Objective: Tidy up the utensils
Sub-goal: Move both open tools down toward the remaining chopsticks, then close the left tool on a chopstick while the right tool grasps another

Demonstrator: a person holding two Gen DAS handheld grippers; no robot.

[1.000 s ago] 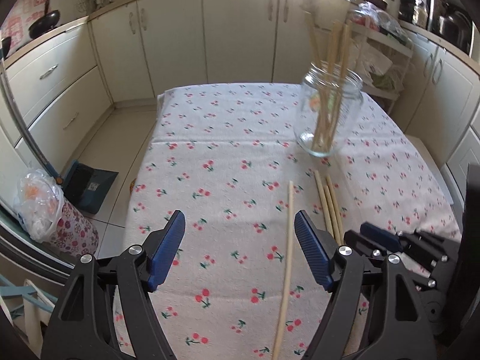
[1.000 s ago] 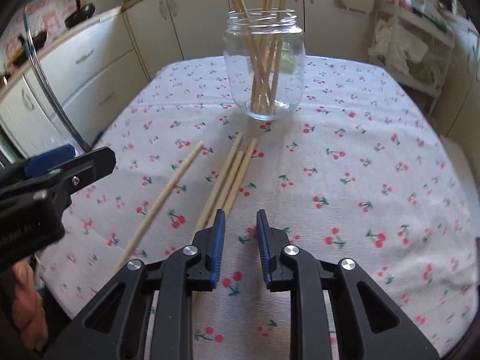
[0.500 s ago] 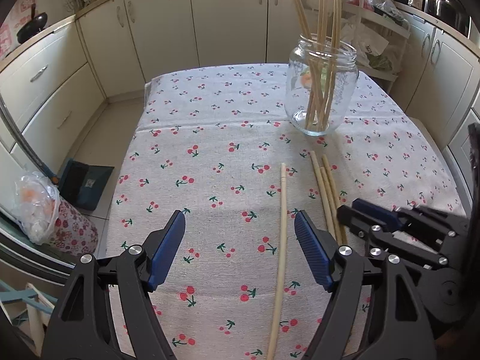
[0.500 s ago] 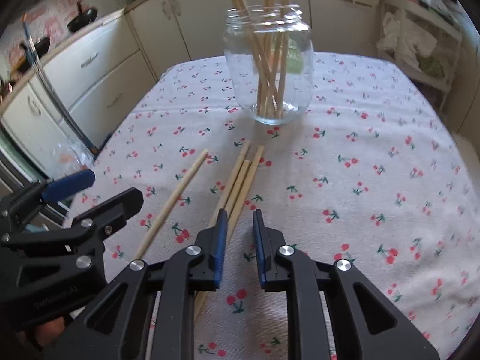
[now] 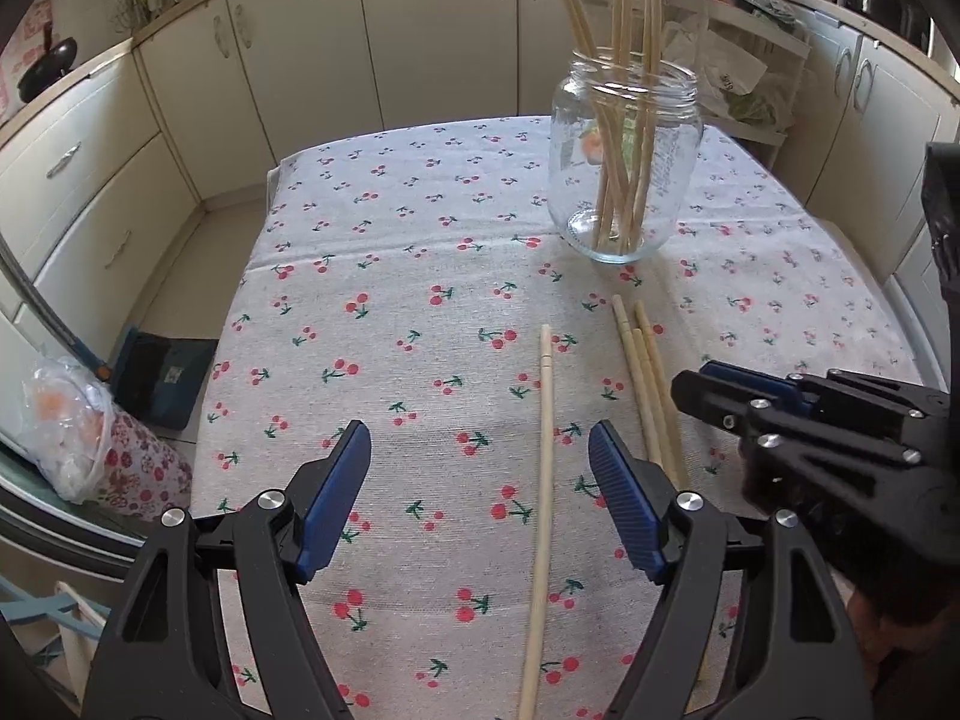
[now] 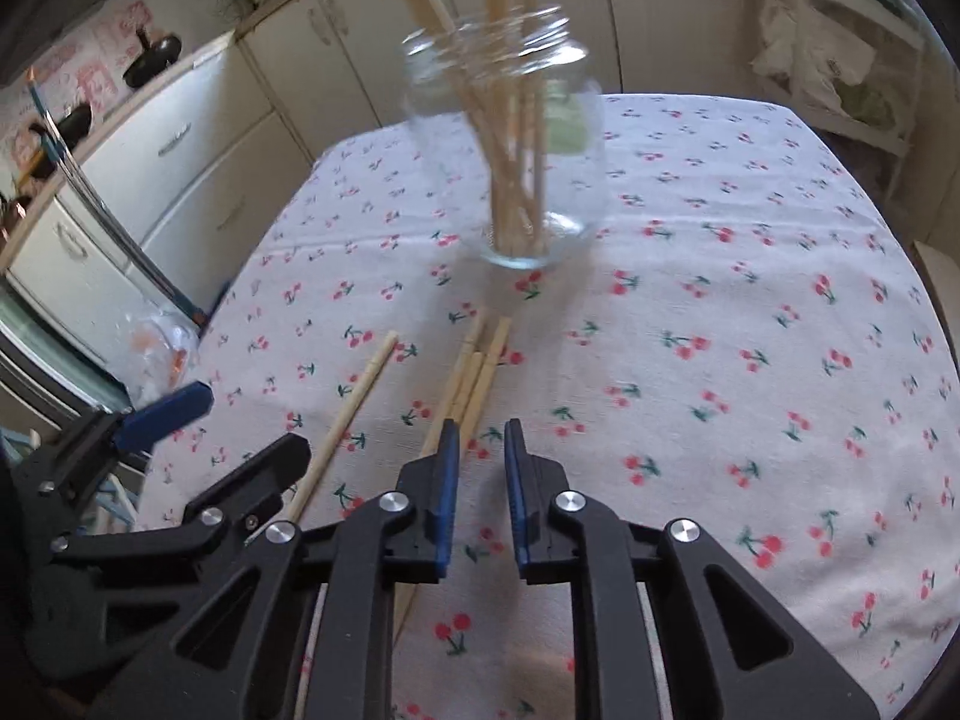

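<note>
A glass jar (image 5: 624, 162) holding several wooden chopsticks stands upright at the far right of the table; it also shows in the right wrist view (image 6: 510, 150), blurred. A single chopstick (image 5: 543, 480) lies between the jaws of my open left gripper (image 5: 480, 498), which is empty. Three chopsticks (image 5: 651, 396) lie side by side to its right, also in the right wrist view (image 6: 474, 378). My right gripper (image 6: 482, 480) hovers over their near ends, jaws narrowly apart and empty. The single chopstick (image 6: 354, 408) lies to its left.
The table has a white cloth with cherries (image 5: 420, 300). Cream kitchen cabinets (image 5: 360, 48) surround it. A plastic bag (image 5: 66, 420) and a dark dustpan (image 5: 162, 378) are on the floor at left. A shelf with bags (image 5: 738, 78) stands at the right.
Both grippers have moved forward and lower toward the chopsticks. The right gripper's jaws stay narrowly apart; the left stays wide open.
</note>
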